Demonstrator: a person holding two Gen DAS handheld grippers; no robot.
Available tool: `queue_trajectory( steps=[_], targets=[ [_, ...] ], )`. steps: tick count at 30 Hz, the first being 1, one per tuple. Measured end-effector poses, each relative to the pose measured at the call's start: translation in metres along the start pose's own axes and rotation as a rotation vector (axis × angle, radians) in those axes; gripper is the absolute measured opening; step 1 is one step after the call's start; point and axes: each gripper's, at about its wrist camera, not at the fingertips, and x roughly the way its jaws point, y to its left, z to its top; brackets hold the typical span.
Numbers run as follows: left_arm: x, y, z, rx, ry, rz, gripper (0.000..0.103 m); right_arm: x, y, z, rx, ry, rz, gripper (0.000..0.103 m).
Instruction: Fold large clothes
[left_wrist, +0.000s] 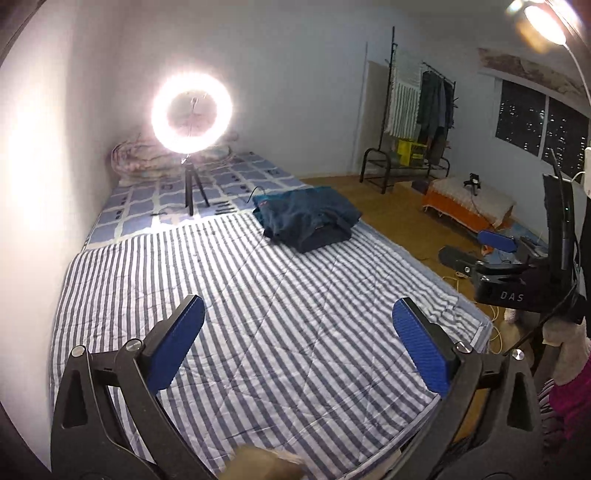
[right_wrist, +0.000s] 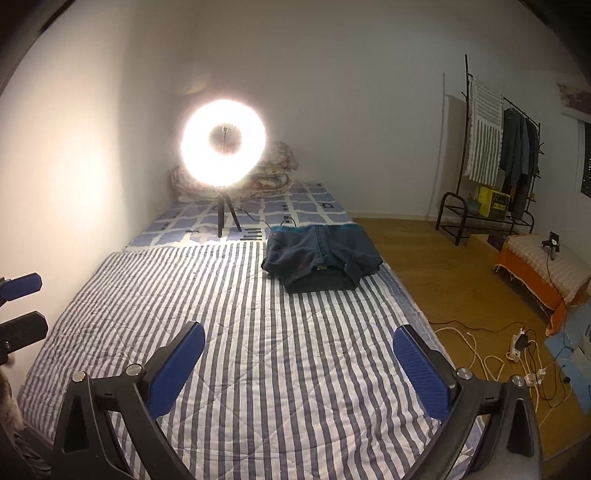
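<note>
A dark blue garment lies folded into a compact bundle on the far right part of the striped quilt that covers the bed. My left gripper hovers over the near part of the quilt, its blue pads wide apart and nothing between them. My right gripper is likewise open and empty above the quilt, well short of the garment. In the left wrist view the right gripper shows at the right edge. At the left edge of the right wrist view the left gripper's fingers appear.
A lit ring light on a small tripod stands on the bed beyond the quilt, with rolled bedding behind it. Right of the bed are wooden floor, cables, a low orange-covered mattress and a clothes rack.
</note>
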Motion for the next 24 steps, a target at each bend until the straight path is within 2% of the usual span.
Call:
queue_trajectory(
  steps=[6, 13, 24],
  targets=[
    [0.003, 0.010, -0.005, -0.027, -0.004, 0.035, 0.103, 0.002, 0.003, -0.004, -0.016, 0.006, -0.019, 0.103],
    [0.005, 0.006, -0.010, 0.013, -0.007, 0.094, 0.103, -0.001, 0.001, -0.006, 0.011, -0.008, -0.032, 0.103],
    [0.010, -0.006, -0.018, 0.060, 0.010, 0.093, 0.103, 0.001, -0.003, -0.009, 0.033, -0.004, -0.029, 0.103]
  ],
)
